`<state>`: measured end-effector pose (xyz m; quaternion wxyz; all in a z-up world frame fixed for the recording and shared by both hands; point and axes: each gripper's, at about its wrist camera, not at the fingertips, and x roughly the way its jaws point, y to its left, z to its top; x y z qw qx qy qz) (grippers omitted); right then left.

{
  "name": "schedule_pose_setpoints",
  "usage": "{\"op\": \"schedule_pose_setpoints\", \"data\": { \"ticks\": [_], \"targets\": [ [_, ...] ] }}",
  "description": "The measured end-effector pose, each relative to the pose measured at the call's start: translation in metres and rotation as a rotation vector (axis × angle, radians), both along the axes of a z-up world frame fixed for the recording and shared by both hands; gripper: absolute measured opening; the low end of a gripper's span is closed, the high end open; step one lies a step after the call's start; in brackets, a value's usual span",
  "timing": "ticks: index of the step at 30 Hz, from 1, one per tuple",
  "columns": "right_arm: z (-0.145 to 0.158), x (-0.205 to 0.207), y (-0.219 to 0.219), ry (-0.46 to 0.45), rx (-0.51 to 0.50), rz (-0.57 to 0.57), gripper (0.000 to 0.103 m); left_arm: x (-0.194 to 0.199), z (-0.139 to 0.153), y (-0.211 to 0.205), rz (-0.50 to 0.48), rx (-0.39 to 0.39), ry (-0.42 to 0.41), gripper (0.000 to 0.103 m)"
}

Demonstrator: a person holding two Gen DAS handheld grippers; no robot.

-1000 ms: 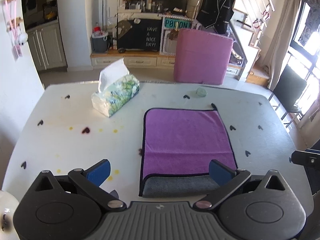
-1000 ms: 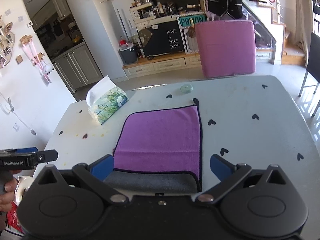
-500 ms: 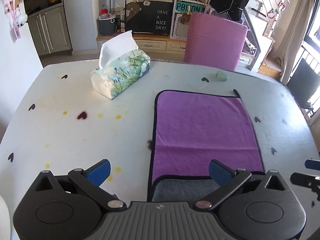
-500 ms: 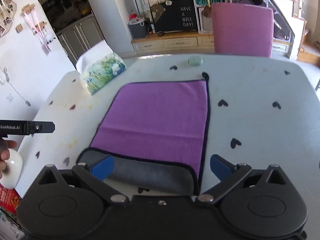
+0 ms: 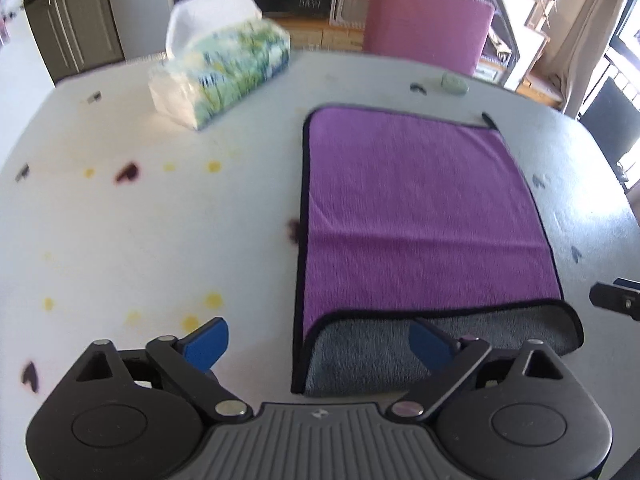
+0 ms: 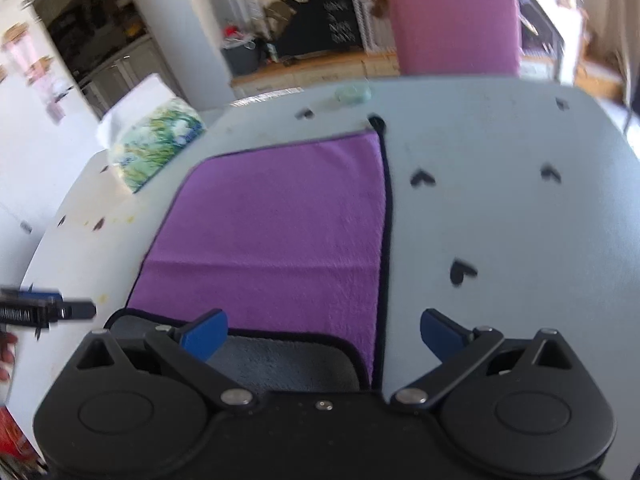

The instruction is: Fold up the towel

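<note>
A purple towel [image 5: 416, 208] with black trim lies flat on the white table [image 5: 140, 232]. Its near edge is turned over and shows a grey underside [image 5: 372, 352]. It also shows in the right wrist view [image 6: 280, 232], with the grey flap [image 6: 280, 364] close to the gripper. My left gripper [image 5: 320, 340] is open and empty, above the towel's near left corner. My right gripper [image 6: 324, 334] is open and empty, above the near right corner. The tip of the right gripper [image 5: 616, 300] shows at the right edge of the left view.
A tissue box [image 5: 220, 76] stands at the far left of the table, also in the right wrist view [image 6: 156, 144]. A small pale green object [image 5: 454, 82] lies beyond the towel. A pink chair [image 5: 428, 36] stands behind the table. Dark heart marks [image 6: 460, 272] dot the tabletop.
Both grippers have moved forward and down toward the towel's near edge. The towel fills more of both views. Both stay open.
</note>
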<state>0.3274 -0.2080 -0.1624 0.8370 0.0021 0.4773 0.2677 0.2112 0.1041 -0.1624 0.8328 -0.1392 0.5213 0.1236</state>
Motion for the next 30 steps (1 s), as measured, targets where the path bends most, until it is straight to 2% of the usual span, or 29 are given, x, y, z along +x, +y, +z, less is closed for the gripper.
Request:
{"op": "schedule_pose_setpoints", "data": {
  "ticks": [4,7,9,11,15,18,21,30],
  "targets": [
    [-0.013,0.005,0.001,0.027,-0.026,-0.006,0.103,0.002,-0.009,0.0,-0.002,0.002,0.024,0.08],
    [-0.021,0.011,-0.003,0.103,0.007,-0.009,0.098,0.005,-0.012,0.003,0.017,-0.009,0.032,0.073],
    [-0.026,0.016,-0.007,0.158,0.041,-0.025,0.078,0.007,-0.012,0.005,0.027,-0.025,0.035,0.069],
    [-0.029,0.018,-0.008,0.183,0.047,-0.034,0.07,0.008,-0.014,0.005,0.037,-0.038,0.042,0.064],
    [-0.035,0.021,-0.009,0.223,0.035,-0.034,0.051,0.011,-0.018,0.006,0.053,-0.052,0.059,0.063],
    [-0.038,0.023,-0.008,0.23,0.017,-0.022,0.041,0.012,-0.023,0.007,0.053,-0.068,0.079,0.058],
    [-0.039,0.023,-0.004,0.224,-0.013,-0.007,0.034,0.012,-0.027,0.008,0.057,-0.081,0.092,0.056],
    [-0.046,0.022,0.005,0.235,-0.087,0.053,0.025,0.014,-0.031,0.005,0.032,-0.107,0.107,0.05]
  ]
}}
